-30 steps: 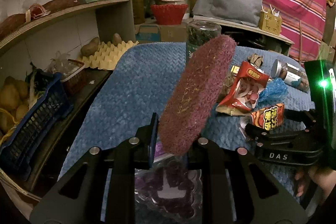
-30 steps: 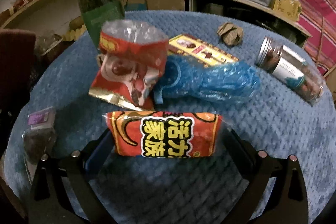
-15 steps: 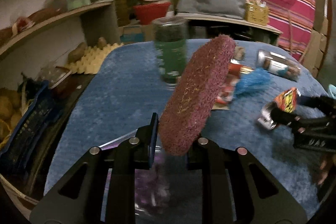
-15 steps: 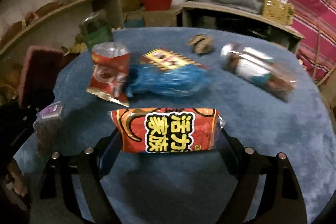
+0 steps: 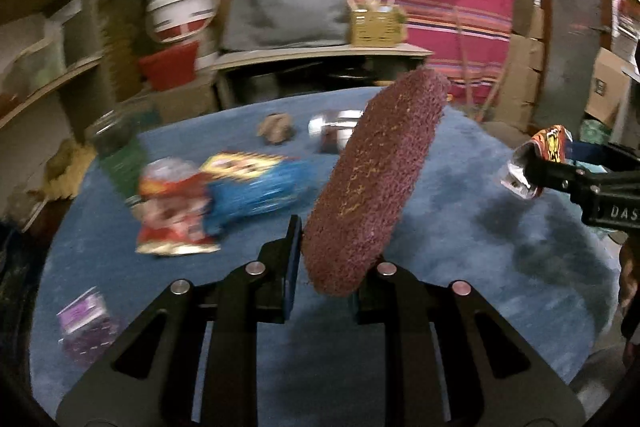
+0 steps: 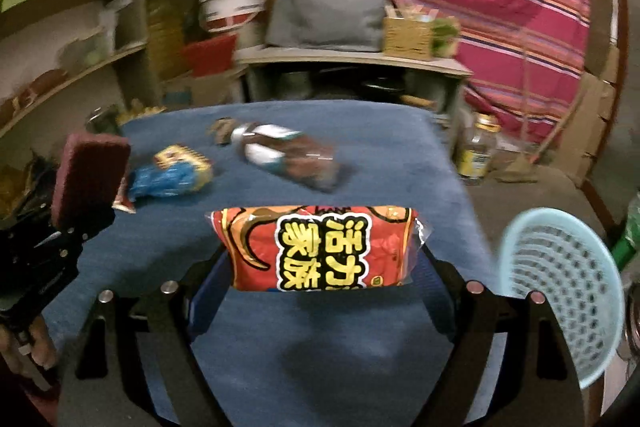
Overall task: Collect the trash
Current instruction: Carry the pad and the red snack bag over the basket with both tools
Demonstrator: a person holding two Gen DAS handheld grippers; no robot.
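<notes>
- The right gripper (image 6: 320, 267) is clamped on an orange-red snack wrapper (image 6: 316, 247) with yellow characters, held off the blue tablecloth (image 6: 360, 155) near the table's right edge.
- A pale blue perforated basket (image 6: 560, 287) stands just beyond that edge, to the right of the held wrapper.
- The left gripper (image 5: 328, 263) is closed around the lower end of a maroon scouring pad (image 5: 376, 179), which stands tilted between its fingers above the cloth.
- On the table lie a red snack packet (image 5: 172, 215), a blue plastic bag (image 5: 256, 187) touching it, a yellow-and-red box (image 5: 244, 161) behind them, a crumpled brown wad (image 5: 276, 127) and a small purple packet (image 5: 84, 323) near the front left.
- A jar (image 6: 288, 159) lies on its side mid-table; a green-labelled jar (image 5: 120, 151) stands at the left, blurred.
</notes>
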